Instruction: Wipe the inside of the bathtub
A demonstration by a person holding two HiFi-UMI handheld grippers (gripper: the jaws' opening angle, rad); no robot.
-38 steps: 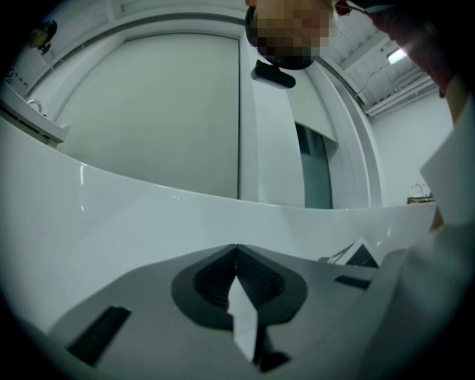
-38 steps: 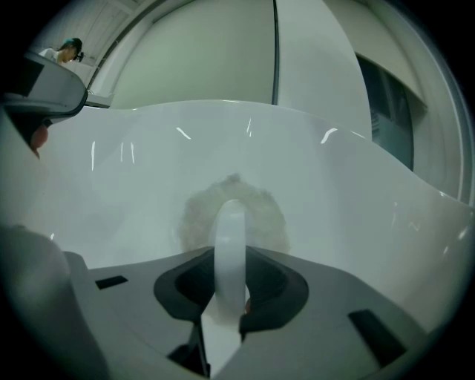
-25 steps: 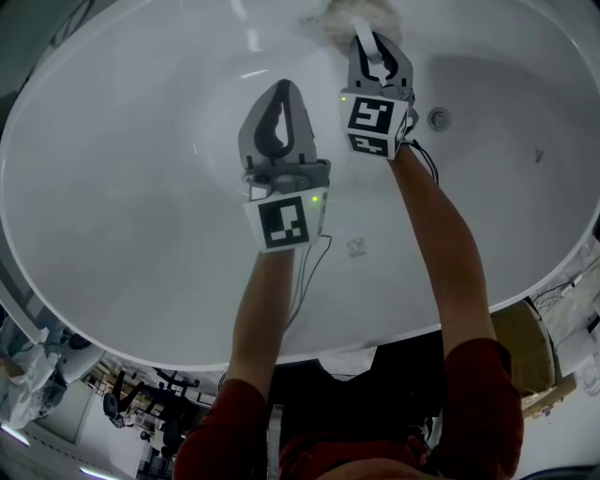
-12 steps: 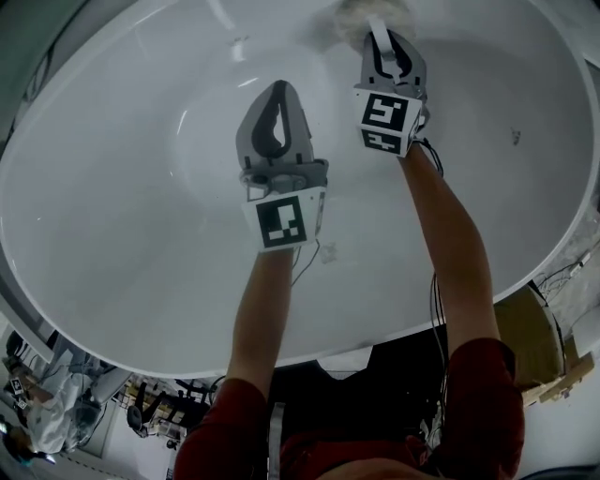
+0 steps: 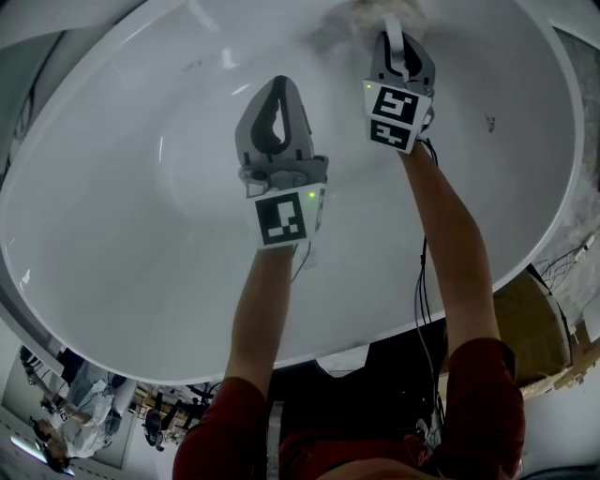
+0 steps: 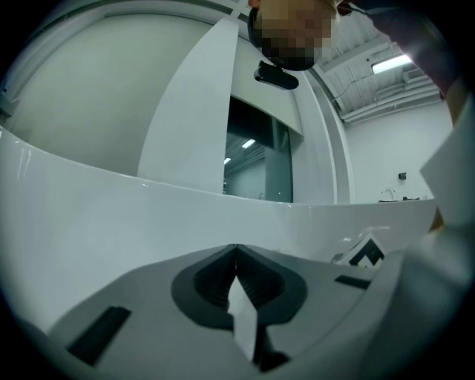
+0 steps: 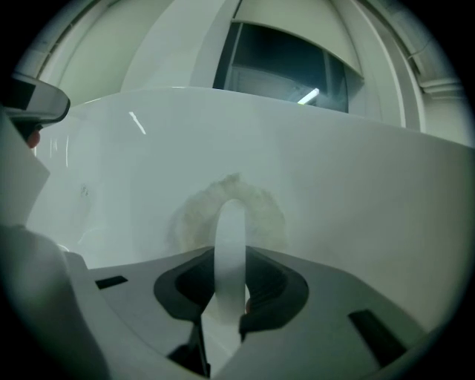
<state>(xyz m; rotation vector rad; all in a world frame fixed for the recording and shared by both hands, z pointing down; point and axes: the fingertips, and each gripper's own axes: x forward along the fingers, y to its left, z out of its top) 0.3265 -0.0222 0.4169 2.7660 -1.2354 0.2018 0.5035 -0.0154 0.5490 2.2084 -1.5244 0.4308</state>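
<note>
A white oval bathtub is seen from above, w/ both claws reached inside. The R claw is clenched on the white loop handle of a fluffy beige scrubbing pad, which is pressed flat against the tub's far inner wall, near the rim. The L claw is held near it, to the left and lower over the basin, clenched tip to tip. Whether it touches the tub can't be told.
</note>
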